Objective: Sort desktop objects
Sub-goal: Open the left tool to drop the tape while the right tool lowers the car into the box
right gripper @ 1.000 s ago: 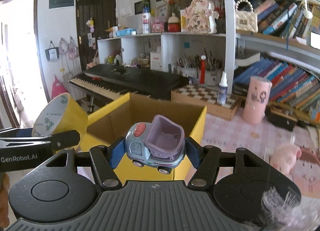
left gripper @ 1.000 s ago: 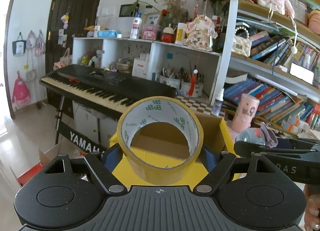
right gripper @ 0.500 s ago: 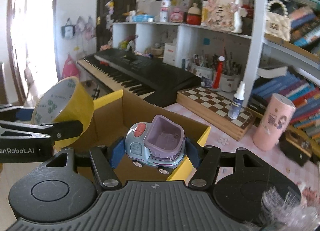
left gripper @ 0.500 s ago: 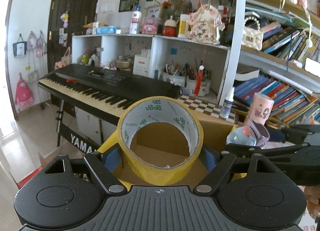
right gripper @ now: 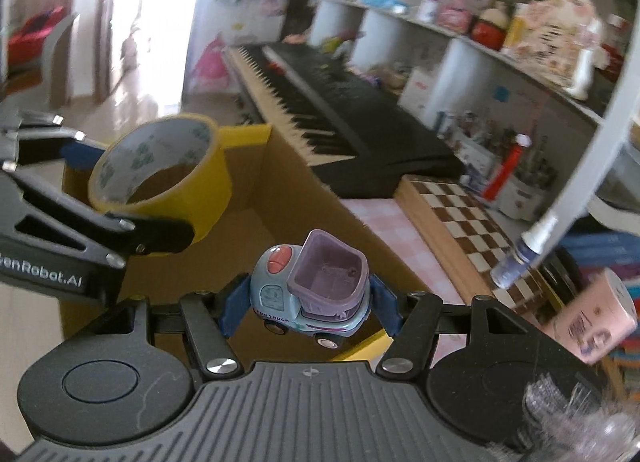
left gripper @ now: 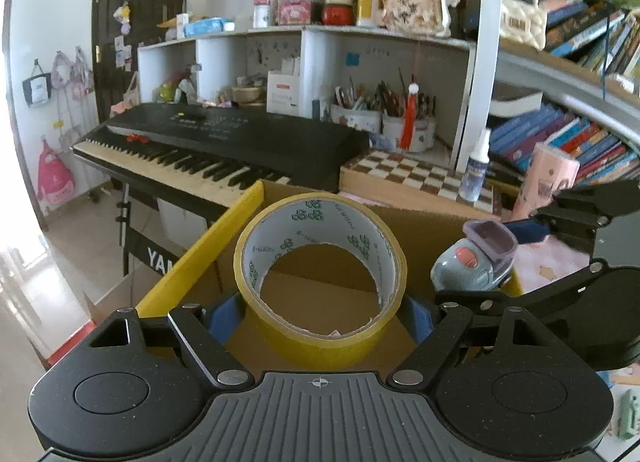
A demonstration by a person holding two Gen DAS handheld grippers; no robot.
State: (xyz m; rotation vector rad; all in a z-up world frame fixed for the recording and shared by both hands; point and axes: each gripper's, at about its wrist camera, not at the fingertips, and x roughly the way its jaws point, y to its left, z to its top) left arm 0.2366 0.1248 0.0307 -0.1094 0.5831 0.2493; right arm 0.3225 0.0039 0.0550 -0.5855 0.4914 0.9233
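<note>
You're over the box (left gripper: 320, 294): left hand-held gripper (left gripper: 320, 312) holds tape (left gripper: 320, 258), right hand-held gripper (right gripper: 308, 308) holds truck (right gripper: 312, 294). Next: lower, release inside.

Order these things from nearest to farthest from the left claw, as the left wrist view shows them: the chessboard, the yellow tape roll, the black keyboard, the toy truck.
1. Yellow tape roll: gripped in the left claw.
2. Toy truck: just to the right, held in the right claw.
3. Chessboard: farther back, beyond the cardboard box, right of centre.
4. Black keyboard: behind and to the left; its near end is about as far as the chessboard, too close to call.
</note>
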